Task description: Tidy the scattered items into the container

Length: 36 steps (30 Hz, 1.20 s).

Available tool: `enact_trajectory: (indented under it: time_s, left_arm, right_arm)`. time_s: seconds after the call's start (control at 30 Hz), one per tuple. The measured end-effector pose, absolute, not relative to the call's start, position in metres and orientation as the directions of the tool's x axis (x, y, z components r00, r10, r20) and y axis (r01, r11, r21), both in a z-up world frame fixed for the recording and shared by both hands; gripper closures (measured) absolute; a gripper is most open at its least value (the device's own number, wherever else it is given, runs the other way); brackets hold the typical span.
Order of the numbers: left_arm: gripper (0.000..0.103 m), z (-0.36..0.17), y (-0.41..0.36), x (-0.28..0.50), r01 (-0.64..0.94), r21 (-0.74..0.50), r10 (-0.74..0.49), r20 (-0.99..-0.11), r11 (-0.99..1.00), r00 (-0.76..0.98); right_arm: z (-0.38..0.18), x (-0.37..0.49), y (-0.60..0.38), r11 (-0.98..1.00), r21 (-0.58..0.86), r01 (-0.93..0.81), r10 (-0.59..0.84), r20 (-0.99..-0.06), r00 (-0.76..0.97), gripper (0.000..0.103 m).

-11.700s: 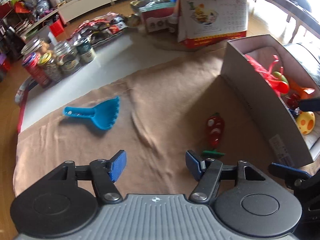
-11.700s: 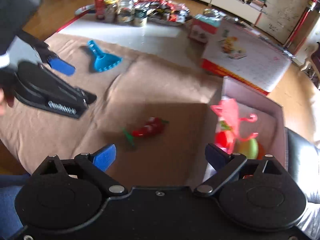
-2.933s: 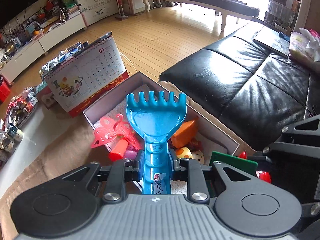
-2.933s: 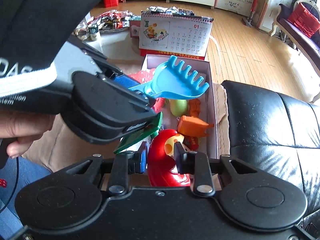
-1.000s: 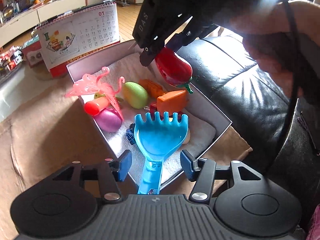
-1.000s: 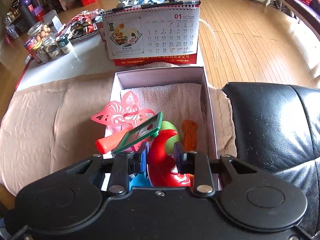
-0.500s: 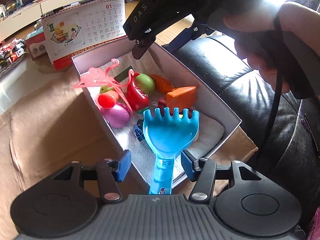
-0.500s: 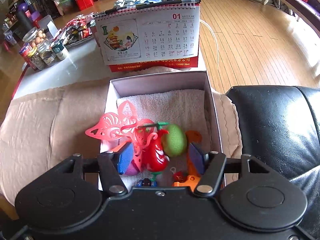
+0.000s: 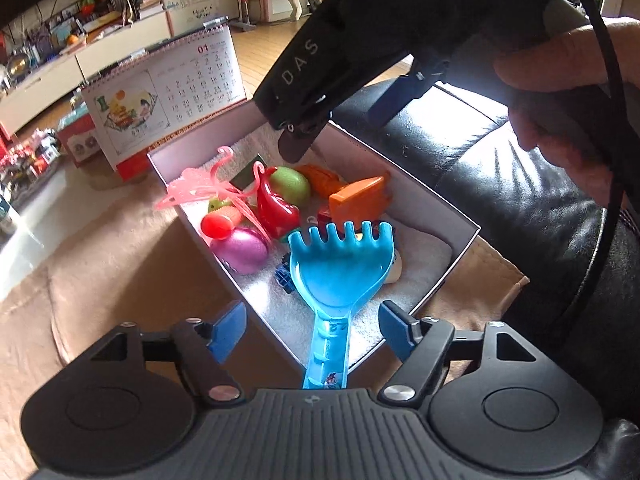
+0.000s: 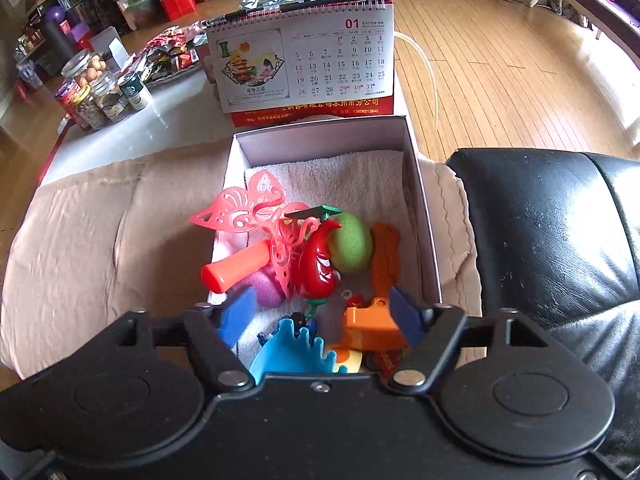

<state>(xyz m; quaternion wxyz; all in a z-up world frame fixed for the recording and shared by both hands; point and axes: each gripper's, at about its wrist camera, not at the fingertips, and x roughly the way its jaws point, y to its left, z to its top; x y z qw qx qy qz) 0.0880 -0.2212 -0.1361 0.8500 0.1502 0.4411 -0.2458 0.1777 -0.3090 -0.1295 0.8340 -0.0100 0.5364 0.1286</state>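
Rake (image 9: 340,276) straight ahead of left gripper (image 9: 312,326), handle over box (image 9: 460,248) rim, between spread jaws; right gripper (image 10: 322,316) likewise empty, agape.

Bright daylight, strong fisheye bending at edges. Left view: blown-out glare on the black sofa (image 9: 472,132) beyond the right hand-held gripper (image 9: 340,120), which is backlit and dark. Right view evenly lit, sharp.

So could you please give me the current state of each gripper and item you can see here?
left gripper: open, empty
right gripper: open, empty
blue rake: released, head in box, handle over the rim
red chili toy: lying in box among the toys
box: open-topped, towel-lined
calendar: standing upright behind box
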Motion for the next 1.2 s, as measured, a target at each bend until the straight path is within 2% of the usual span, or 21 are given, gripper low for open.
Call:
enact_trajectory:
  time_s: [0.07,0.17,0.23,0.4,0.6,0.97,1.2]
  left_arm:
    - [0.019,-0.132,-0.221,0.085,0.547,0.060,-0.276,-0.814,0.835,0.511]
    - [0.010,-0.125,-0.219,0.082,0.531,0.078,-0.260,-0.805,0.844,0.533]
    - [0.003,-0.121,-0.217,0.081,0.514,0.083,-0.248,-0.803,0.854,0.541]
    - [0.001,-0.111,-0.208,0.077,0.488,0.054,-0.256,-0.798,0.871,0.545]
    - [0.001,-0.106,-0.210,0.074,0.480,0.081,-0.219,-0.815,0.874,0.536]
    - [0.001,-0.101,-0.205,0.070,0.483,-0.026,-0.295,-0.820,0.875,0.490]
    - [0.001,-0.094,-0.206,0.066,0.474,0.015,-0.284,-0.784,0.880,0.552]
  right_arm:
    - [-0.126,0.172,-0.307,0.968,0.110,-0.228,0.196,-0.897,0.397,0.023]
    - [-0.122,0.162,-0.302,0.968,0.092,-0.233,0.184,-0.891,0.414,0.014]
    - [-0.119,0.156,-0.299,0.969,0.079,-0.235,0.176,-0.887,0.427,0.014]
    - [-0.115,0.142,-0.296,0.969,0.093,-0.229,0.189,-0.876,0.444,0.013]
    - [-0.113,0.129,-0.296,0.968,0.109,-0.226,0.202,-0.873,0.445,0.013]
    - [-0.098,0.104,-0.303,0.970,0.125,-0.207,0.215,-0.836,0.504,0.013]
    - [-0.093,0.092,-0.307,0.971,0.123,-0.203,0.214,-0.823,0.526,0.014]
